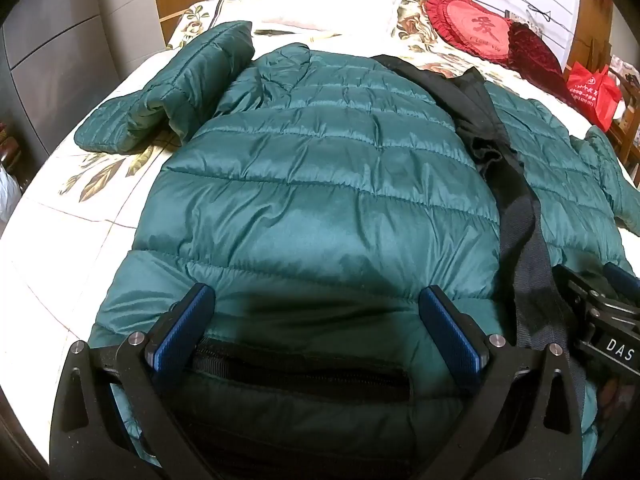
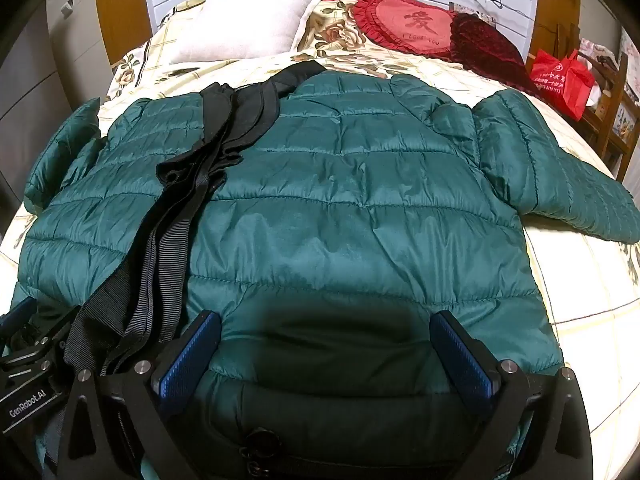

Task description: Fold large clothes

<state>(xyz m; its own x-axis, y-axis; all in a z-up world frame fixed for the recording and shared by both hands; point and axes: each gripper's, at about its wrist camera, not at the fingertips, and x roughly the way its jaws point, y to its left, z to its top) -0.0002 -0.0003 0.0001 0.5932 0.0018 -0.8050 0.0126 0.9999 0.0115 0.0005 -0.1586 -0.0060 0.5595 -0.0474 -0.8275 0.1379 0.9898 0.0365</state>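
Both hand-held grippers, left (image 1: 316,320) and right (image 2: 326,344), stand wide open over the near hem of the green padded jacket (image 1: 320,184), gripping nothing. It lies spread flat on the bed (image 1: 80,216), black straps (image 2: 176,216) across it, and pillows (image 2: 248,20) behind.

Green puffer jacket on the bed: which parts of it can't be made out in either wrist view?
- Green puffer jacket hem, both views: cut off by the bottom edge, hidden behind the open jaws.
- Centre opening: covered by the black strap.
- Right sleeve cuff, right wrist view: cut off at the edge.
- Left sleeve inside, left wrist view: folded onto itself.
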